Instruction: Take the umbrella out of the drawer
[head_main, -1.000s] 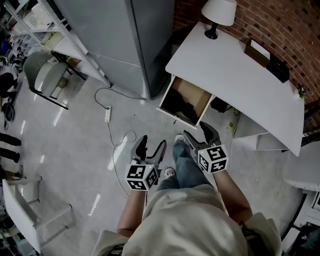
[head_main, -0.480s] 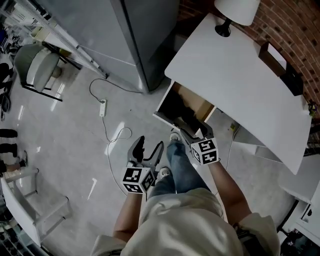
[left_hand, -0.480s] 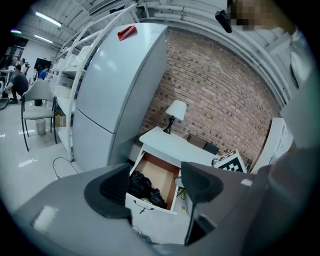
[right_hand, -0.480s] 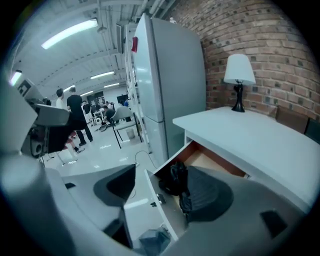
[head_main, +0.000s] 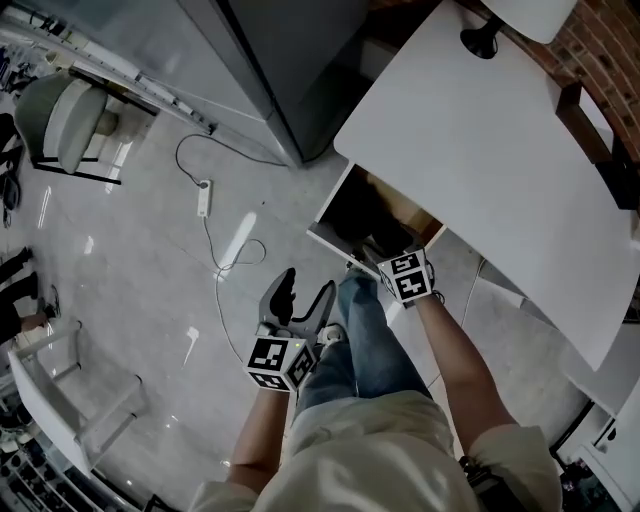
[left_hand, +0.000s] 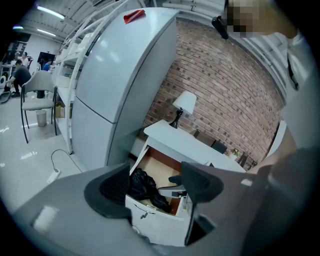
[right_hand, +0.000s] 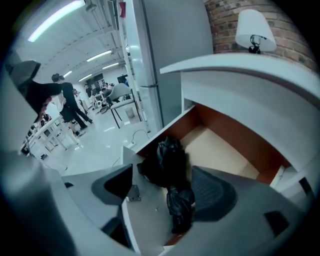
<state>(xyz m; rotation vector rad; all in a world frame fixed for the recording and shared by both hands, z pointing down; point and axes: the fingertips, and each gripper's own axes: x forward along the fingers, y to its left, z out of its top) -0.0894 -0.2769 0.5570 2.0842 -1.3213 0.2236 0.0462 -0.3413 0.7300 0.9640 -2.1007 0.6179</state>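
A black folded umbrella lies in the open wooden drawer under the white desk. In the head view the umbrella is a dark shape inside the drawer. My right gripper hangs just above the drawer's front, its jaws opening, with the umbrella between them but not pressed. In the head view the right gripper points down into the drawer. My left gripper stands open and empty over the floor, short of the drawer. From the left gripper, the umbrella shows beyond its fingers.
A tall grey fridge stands left of the desk. A lamp sits on the desk's far end. A power strip with cable lies on the floor, with a chair further left. The person's legs are near the drawer.
My right gripper has dropped and moved forward from beside the legs to over the drawer, tipping downward, and opened a little wider. The left gripper has moved a little forward and lower.
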